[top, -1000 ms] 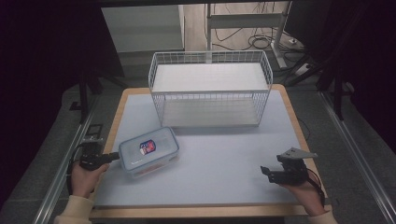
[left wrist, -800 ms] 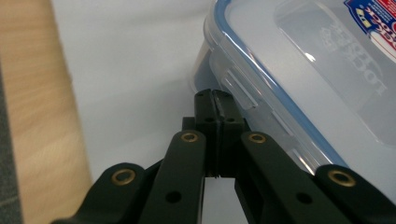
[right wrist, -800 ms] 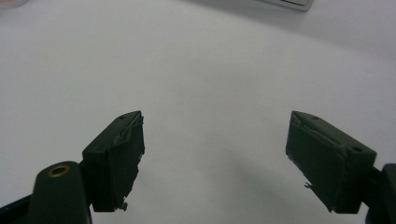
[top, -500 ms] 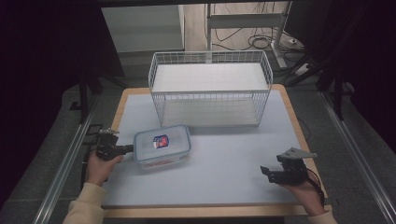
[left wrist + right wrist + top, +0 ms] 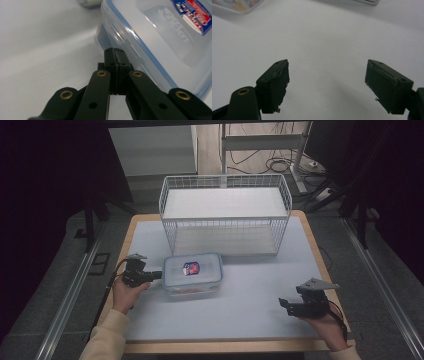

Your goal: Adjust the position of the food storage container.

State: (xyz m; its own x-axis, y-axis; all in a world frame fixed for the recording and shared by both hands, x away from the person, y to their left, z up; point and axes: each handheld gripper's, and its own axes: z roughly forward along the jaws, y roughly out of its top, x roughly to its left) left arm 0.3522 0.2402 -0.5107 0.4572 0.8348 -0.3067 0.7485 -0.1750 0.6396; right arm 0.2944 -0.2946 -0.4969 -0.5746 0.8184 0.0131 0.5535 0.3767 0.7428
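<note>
Plainly my left gripper (image 5: 113,53), jaws pressed together, nudges the box (image 5: 193,273) before the basket (image 5: 225,215); it's light, rigid, slick plastic, best gripped by its rim. Right gripper (image 5: 327,85) gapes, empty.
</note>
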